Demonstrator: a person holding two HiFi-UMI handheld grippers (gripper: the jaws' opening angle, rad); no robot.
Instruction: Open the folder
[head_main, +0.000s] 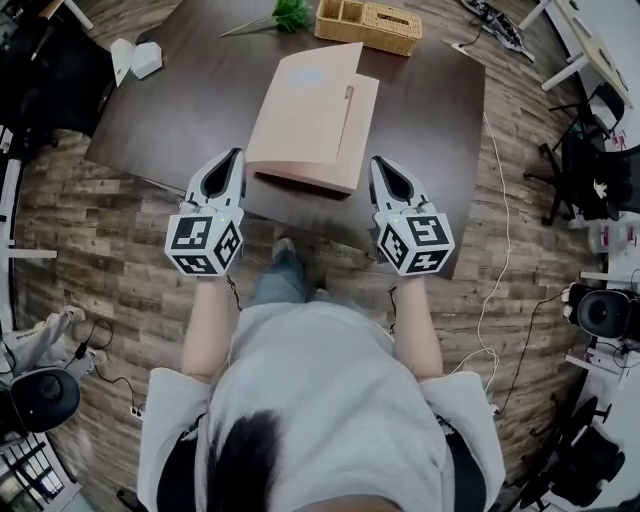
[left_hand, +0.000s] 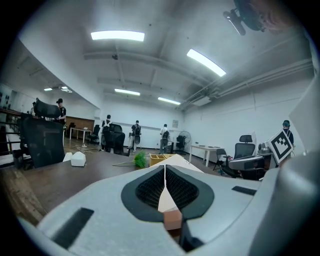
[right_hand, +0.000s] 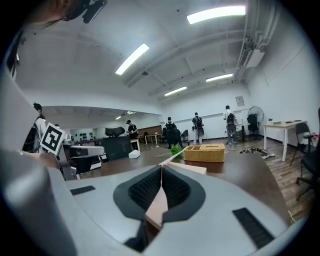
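A salmon-pink folder (head_main: 310, 120) lies closed on the dark brown table (head_main: 190, 110), with a pale label near its far edge and a thin strap along its right side. My left gripper (head_main: 237, 155) is shut, its tip just off the folder's near left corner. On the other side, my right gripper (head_main: 378, 162) is also shut, a little right of the near right corner. From the left gripper view the shut left gripper (left_hand: 165, 168) points over the folder (left_hand: 180, 159). The right gripper (right_hand: 161, 168) shows the same, with the folder (right_hand: 189, 168) just beyond its tip.
A wicker basket (head_main: 368, 24) and a green plant sprig (head_main: 290, 14) sit at the table's far edge, and white paper boxes (head_main: 135, 58) at its far left. Office chairs (head_main: 600, 170) and cables stand to the right. The table's near edge runs just under both grippers.
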